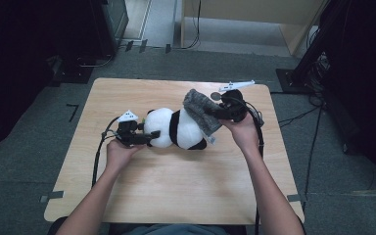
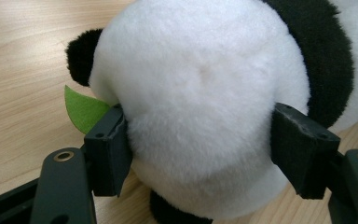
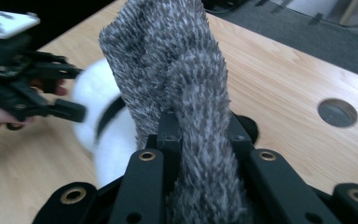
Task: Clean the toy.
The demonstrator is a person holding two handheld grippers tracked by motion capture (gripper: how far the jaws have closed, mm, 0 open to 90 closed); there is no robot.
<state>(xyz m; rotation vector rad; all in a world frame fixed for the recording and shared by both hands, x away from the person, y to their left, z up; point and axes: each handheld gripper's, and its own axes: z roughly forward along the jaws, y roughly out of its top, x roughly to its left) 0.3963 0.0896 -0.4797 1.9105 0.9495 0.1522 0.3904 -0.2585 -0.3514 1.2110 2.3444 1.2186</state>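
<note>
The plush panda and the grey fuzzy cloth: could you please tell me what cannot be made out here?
- Panda face: turned away in the high view; left gripper view shows only the back of its head.
- Panda in the right gripper view: blurred, mostly behind the grey fuzzy cloth.
- Cloth's lower end: cut off by the bottom edge there.

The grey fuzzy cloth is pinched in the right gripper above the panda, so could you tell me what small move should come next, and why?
Probably lower the grey fuzzy cloth onto the plush panda. The right gripper is shut on the cloth, which hangs over the panda's body, while the left gripper clamps the panda's head, pinning the toy to the table.
</note>
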